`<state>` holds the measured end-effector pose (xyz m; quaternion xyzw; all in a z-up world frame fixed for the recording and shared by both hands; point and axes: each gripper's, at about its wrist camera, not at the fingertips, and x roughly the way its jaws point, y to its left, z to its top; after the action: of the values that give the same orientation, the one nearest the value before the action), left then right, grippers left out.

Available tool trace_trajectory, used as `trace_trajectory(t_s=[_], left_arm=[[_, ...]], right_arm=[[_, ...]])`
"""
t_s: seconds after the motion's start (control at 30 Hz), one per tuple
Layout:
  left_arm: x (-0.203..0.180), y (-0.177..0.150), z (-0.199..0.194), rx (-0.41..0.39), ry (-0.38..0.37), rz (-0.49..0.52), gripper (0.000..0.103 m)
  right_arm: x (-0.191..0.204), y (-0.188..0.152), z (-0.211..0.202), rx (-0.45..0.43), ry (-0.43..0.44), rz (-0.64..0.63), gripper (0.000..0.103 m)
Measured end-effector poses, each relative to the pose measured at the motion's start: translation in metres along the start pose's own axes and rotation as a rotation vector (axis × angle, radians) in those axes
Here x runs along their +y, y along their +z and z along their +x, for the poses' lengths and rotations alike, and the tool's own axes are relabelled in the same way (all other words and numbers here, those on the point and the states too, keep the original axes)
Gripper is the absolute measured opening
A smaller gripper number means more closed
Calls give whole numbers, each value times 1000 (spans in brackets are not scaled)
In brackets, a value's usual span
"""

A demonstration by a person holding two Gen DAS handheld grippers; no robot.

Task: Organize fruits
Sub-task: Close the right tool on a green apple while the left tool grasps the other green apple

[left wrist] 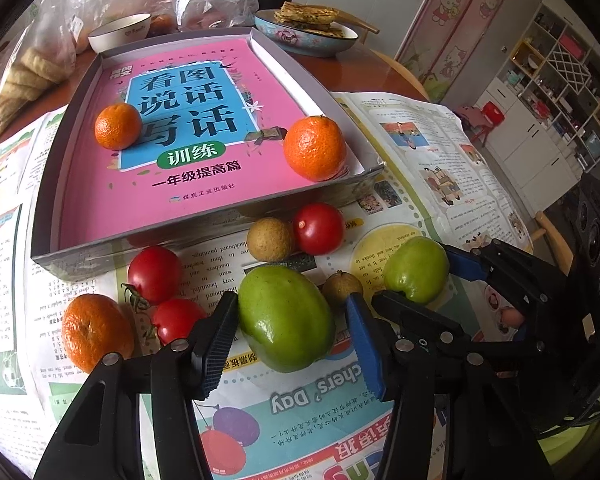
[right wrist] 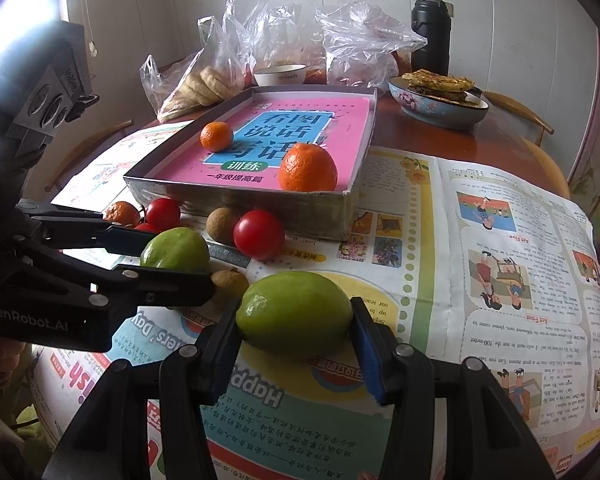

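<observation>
Two green fruits lie on the newspaper. The larger green fruit (left wrist: 286,316) sits between the fingers of my left gripper (left wrist: 291,300); the black pad touches it, and a narrow gap shows at the blue pad (left wrist: 364,344). My right gripper (right wrist: 295,304) is shut on the other green fruit (right wrist: 296,310), both pads against its ends. A grey box (left wrist: 204,224) lined with a pink book holds two oranges (left wrist: 315,148) (left wrist: 118,126). In front of it lie a third orange (left wrist: 96,332), three tomatoes (left wrist: 318,228) and two brown longans (left wrist: 270,239).
Behind the box stand a white bowl (right wrist: 280,74), plastic bags of bread (right wrist: 204,80), a blue dish of flatbread (right wrist: 436,100) and a black flask (right wrist: 430,32). Newspaper (right wrist: 500,260) covers the round wooden table. Wooden chairs stand around its edge.
</observation>
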<state>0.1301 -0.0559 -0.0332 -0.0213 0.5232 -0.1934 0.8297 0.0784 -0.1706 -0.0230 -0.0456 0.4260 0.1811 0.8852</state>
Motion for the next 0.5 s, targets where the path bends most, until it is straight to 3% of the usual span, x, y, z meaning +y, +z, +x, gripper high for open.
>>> trace_trajectory(t_s=[0.5], left_arm=[[9,-7,-15,-31,-7,-30,48]], right_arm=[[-4,1,-1,-12,5,22,52]])
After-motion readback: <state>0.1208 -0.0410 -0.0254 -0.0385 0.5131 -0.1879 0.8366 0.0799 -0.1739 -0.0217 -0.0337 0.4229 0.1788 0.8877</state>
